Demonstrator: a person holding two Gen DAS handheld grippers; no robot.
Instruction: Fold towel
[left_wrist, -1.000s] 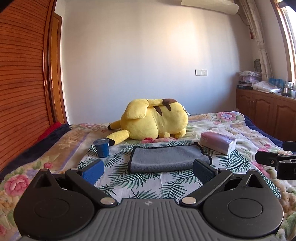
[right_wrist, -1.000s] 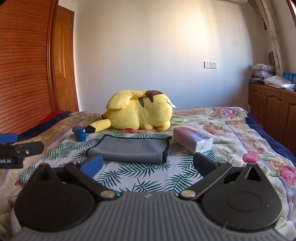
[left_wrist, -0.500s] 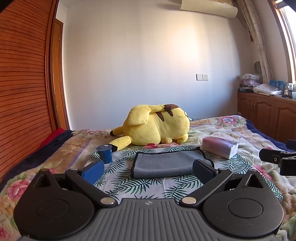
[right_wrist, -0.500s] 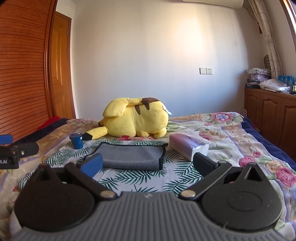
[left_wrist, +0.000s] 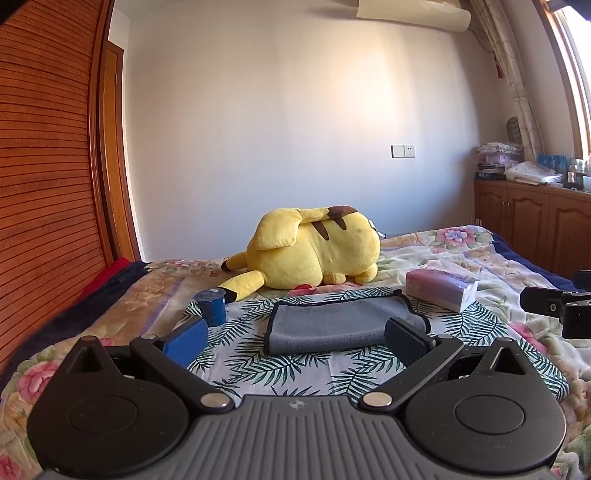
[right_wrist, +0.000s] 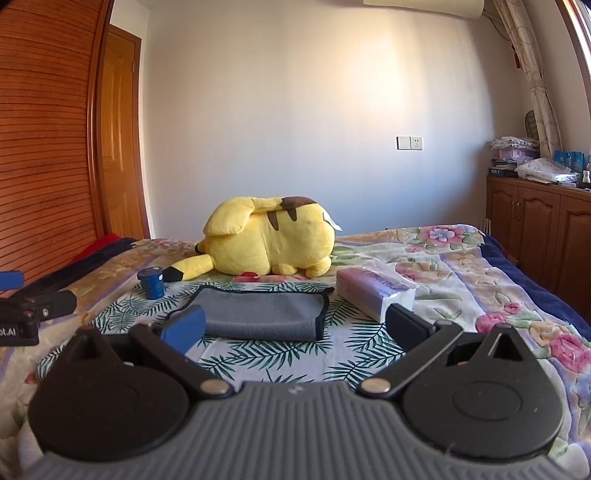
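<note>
You had the towel (left_wrist: 340, 323) lying folded at mid-frame on the bed (left_wrist: 491, 258), in front of the plush (left_wrist: 314, 247) and between the cup (left_wrist: 211, 305) and tissue pack (left_wrist: 441, 288). It looked soft, light and limp, likely to sag and slide on the cloth, so the dark-edged corners were the places to pinch. Both the left gripper (left_wrist: 295, 338) and right gripper (right_wrist: 293, 326) had fingers wide apart, holding nothing. The tissue pack's lettering was too blurred to read; "ot.AI" showed at the right view's left edge.

both grippers tipped upward — towel (left_wrist: 340, 325) lower in view
</note>
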